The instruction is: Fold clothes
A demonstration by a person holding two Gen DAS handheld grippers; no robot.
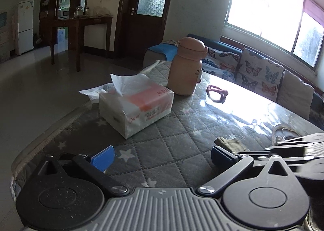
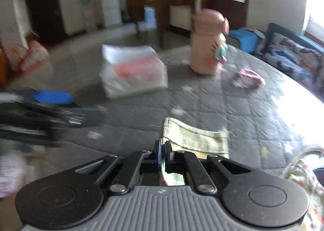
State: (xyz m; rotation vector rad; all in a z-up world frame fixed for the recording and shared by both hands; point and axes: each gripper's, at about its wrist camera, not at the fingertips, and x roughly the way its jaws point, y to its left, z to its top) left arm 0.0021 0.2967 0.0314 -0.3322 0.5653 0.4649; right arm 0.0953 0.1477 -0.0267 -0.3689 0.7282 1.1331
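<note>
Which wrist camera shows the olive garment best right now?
Right wrist: the olive garment lies straight ahead, its edge pinched in the shut right gripper. Left wrist catches only a small corner beside its own fingers.

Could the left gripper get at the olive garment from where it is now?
Probably yes. The left gripper is open above the quilted table, and the olive garment lies just beyond its right finger. Only the right gripper, shut on that garment, crowds the spot.
</note>
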